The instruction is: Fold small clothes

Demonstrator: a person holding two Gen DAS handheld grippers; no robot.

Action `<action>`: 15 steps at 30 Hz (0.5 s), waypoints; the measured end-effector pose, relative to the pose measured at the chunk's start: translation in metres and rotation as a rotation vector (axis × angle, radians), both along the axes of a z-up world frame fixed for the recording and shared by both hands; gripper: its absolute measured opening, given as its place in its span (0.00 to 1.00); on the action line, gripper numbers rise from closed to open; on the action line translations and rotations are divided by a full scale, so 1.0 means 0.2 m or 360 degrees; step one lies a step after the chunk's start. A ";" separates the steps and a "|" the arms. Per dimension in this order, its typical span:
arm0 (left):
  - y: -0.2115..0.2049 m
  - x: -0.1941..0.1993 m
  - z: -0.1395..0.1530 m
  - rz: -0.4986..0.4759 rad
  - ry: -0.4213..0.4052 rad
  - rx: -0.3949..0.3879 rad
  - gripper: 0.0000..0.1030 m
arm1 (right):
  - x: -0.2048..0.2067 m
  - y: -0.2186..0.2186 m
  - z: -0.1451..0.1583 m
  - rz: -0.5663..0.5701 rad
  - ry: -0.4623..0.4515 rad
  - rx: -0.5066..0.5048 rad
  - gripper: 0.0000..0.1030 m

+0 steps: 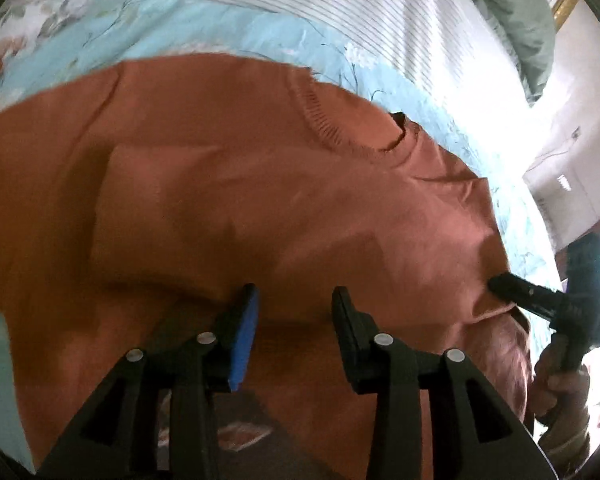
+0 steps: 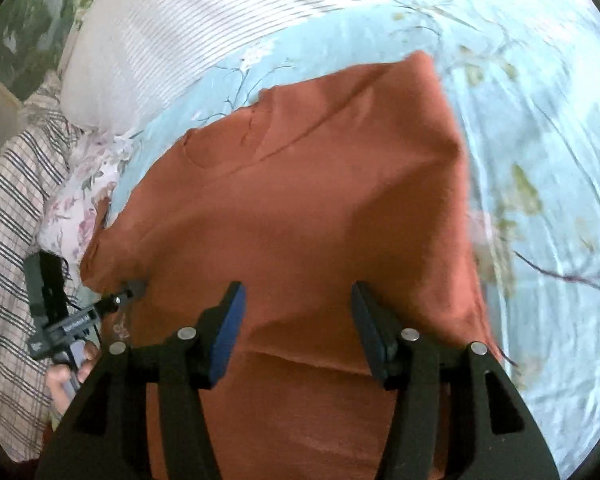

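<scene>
A rust-orange shirt point(image 1: 260, 208) lies spread on a light blue floral bedsheet point(image 1: 228, 28), its ribbed collar point(image 1: 340, 132) at the far side. It also shows in the right wrist view point(image 2: 300, 220). My left gripper point(image 1: 294, 300) is open, its jaws apart just above the cloth with nothing between them. My right gripper point(image 2: 298, 296) is open too, hovering over the shirt's lower part. In the left wrist view the right gripper point(image 1: 500, 284) touches the shirt's right edge. In the right wrist view the left gripper point(image 2: 136, 286) touches the shirt's left edge.
A white striped pillow point(image 2: 172, 40) lies beyond the shirt. A plaid cloth point(image 2: 8, 220) and a floral pillow point(image 2: 80, 200) sit at the left. A white wall and furniture point(image 1: 572, 152) stand at the far right. The blue sheet point(image 2: 540, 200) extends to the right.
</scene>
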State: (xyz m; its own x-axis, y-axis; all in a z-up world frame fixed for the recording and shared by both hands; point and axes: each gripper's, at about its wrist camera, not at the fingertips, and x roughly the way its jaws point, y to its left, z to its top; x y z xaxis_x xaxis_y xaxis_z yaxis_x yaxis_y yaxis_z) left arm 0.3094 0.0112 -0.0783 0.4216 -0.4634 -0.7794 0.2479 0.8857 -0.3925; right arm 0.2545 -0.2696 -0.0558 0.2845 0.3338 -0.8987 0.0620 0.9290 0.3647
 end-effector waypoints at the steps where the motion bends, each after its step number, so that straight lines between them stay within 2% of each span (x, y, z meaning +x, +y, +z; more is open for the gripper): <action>1: 0.04 -0.03 0.00 0.0006 0.0004 -0.0013 0.35 | -0.01 0.00 0.01 0.0002 -0.0002 -0.0001 0.54; 4: 0.18 -0.11 0.05 0.0116 -0.0068 0.0068 0.36 | -0.06 0.03 0.07 0.0024 -0.0037 0.0032 0.54; 8: 0.47 -0.13 0.17 0.0350 -0.0181 0.0164 0.49 | -0.12 0.08 0.14 0.0088 -0.0095 0.0095 0.55; 9: 0.55 -0.12 0.20 0.0428 -0.0211 0.0196 0.53 | -0.14 0.10 0.16 0.0103 -0.0108 0.0119 0.55; 11: 0.71 -0.07 0.26 0.0606 -0.0255 0.0280 0.67 | -0.18 0.15 0.20 0.0129 -0.0129 0.0159 0.55; 15: 0.98 0.11 0.32 0.0882 -0.0283 0.0438 0.71 | -0.24 0.23 0.23 0.0172 -0.0133 0.0225 0.57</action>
